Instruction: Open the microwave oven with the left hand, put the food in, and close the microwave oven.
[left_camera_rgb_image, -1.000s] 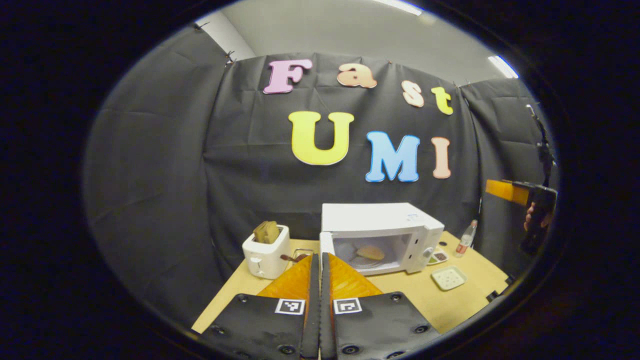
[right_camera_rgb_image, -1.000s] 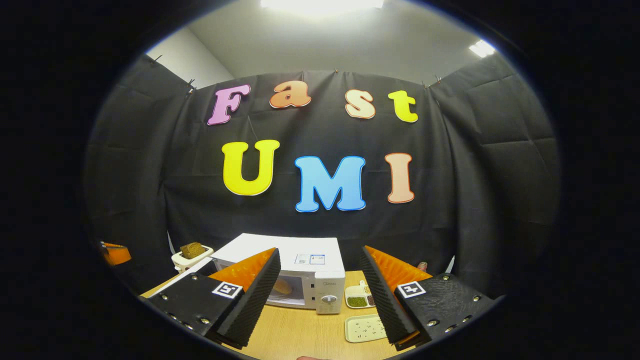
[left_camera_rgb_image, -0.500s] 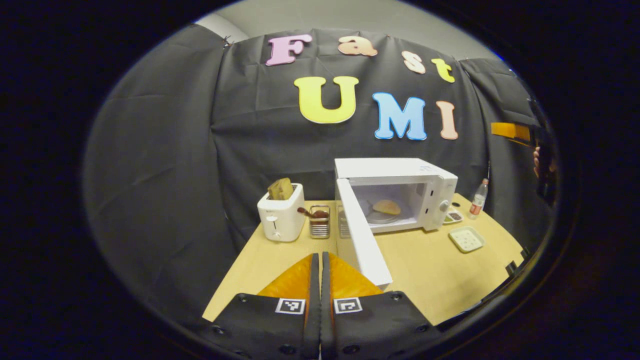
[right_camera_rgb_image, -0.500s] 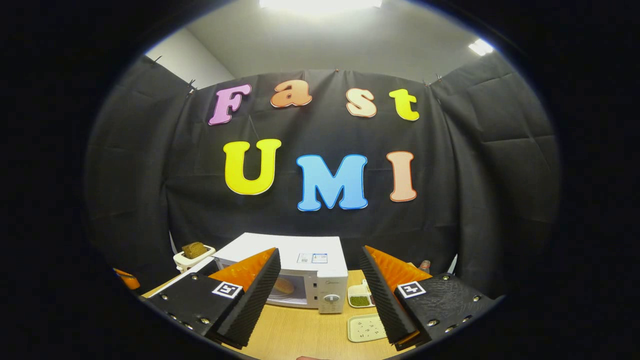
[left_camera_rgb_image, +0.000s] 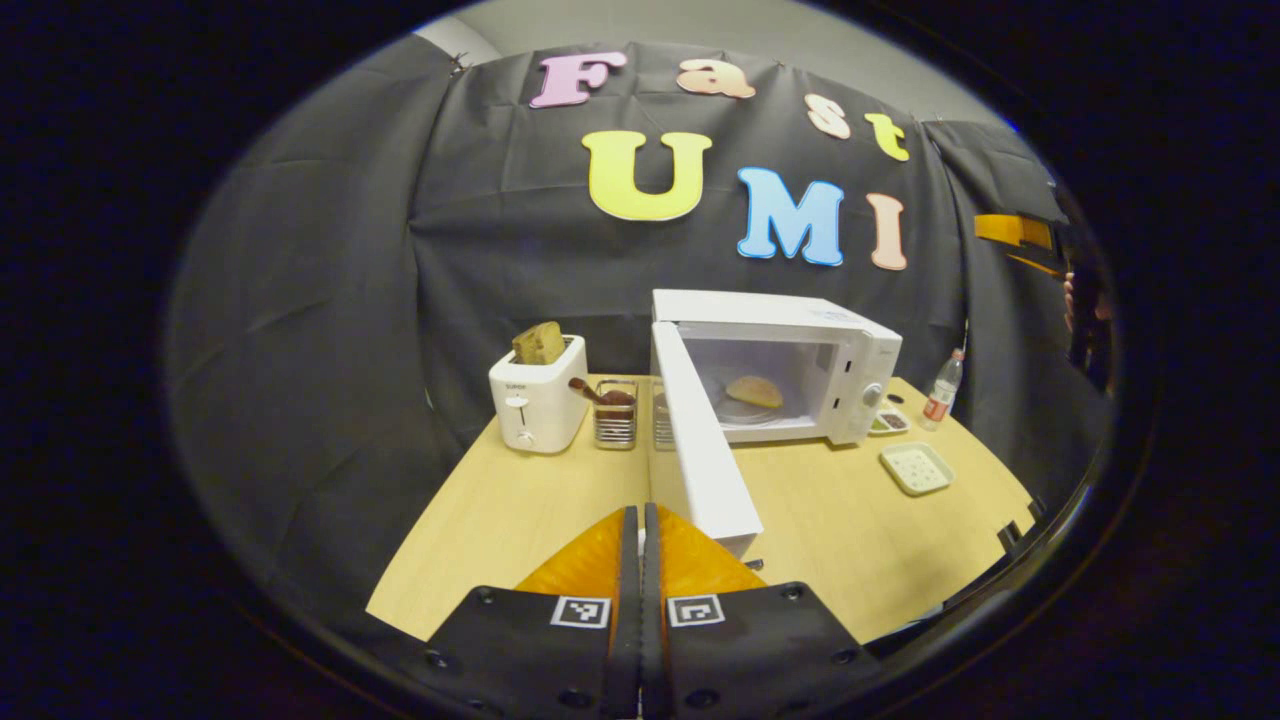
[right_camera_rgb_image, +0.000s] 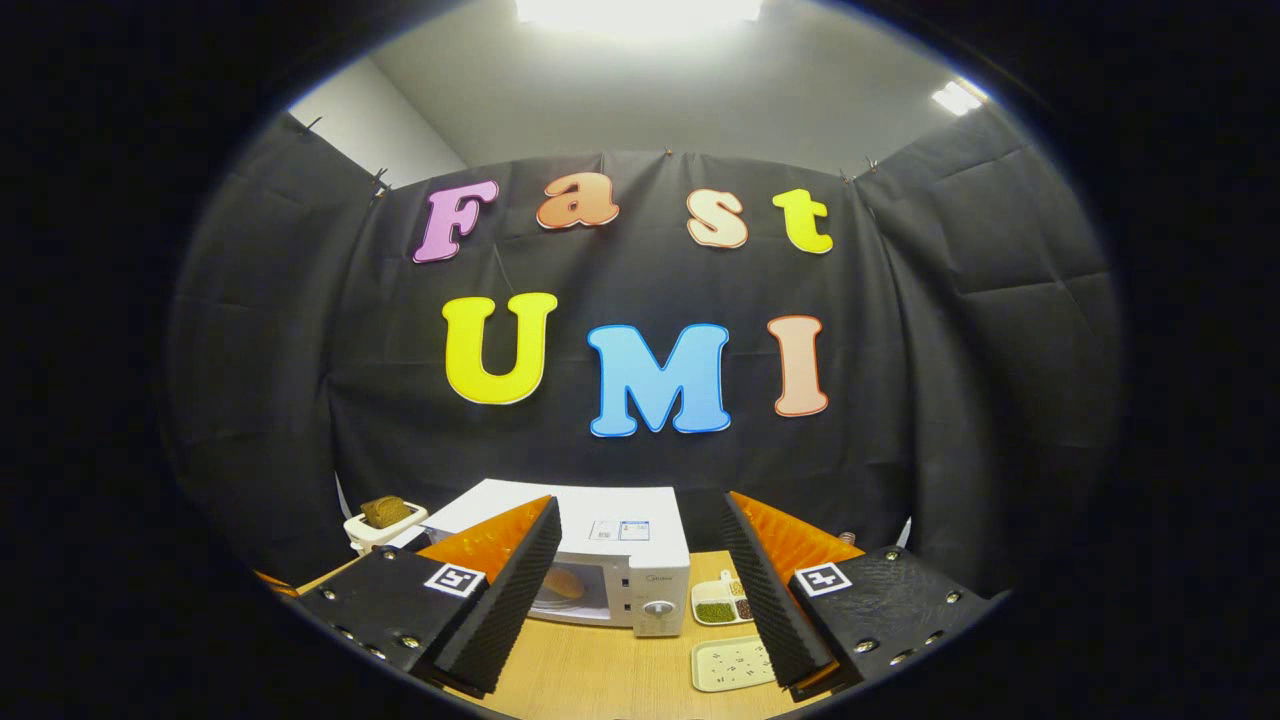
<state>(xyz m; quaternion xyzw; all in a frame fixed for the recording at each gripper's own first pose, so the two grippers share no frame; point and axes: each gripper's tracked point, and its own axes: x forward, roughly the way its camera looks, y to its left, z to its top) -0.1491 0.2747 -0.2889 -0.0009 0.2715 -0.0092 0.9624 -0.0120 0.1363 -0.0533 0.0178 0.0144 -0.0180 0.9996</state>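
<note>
The white microwave (left_camera_rgb_image: 790, 330) stands at the back of the wooden table (left_camera_rgb_image: 500, 520) with its door (left_camera_rgb_image: 700, 450) swung wide open toward me. Inside, a tan piece of food (left_camera_rgb_image: 755, 390) lies on a plate. My left gripper (left_camera_rgb_image: 640, 520) is shut with nothing between its fingers, its tips just short of the door's near edge. My right gripper (right_camera_rgb_image: 640, 510) is open and empty, held high in front of the microwave (right_camera_rgb_image: 625, 545). In the left gripper view, that right gripper (left_camera_rgb_image: 1020, 235) is raised at the far right in a hand (left_camera_rgb_image: 1078, 300).
A white toaster (left_camera_rgb_image: 535, 400) with bread stands left of the microwave, a wire holder (left_camera_rgb_image: 615, 415) beside it. Right of the microwave are a sectioned dish (left_camera_rgb_image: 888, 422), a bottle (left_camera_rgb_image: 940, 390) and a small square tray (left_camera_rgb_image: 915, 467).
My left gripper, still shut, has drawn back and up from the door's edge, so the open door and more of the table now show. The right gripper has barely moved.
</note>
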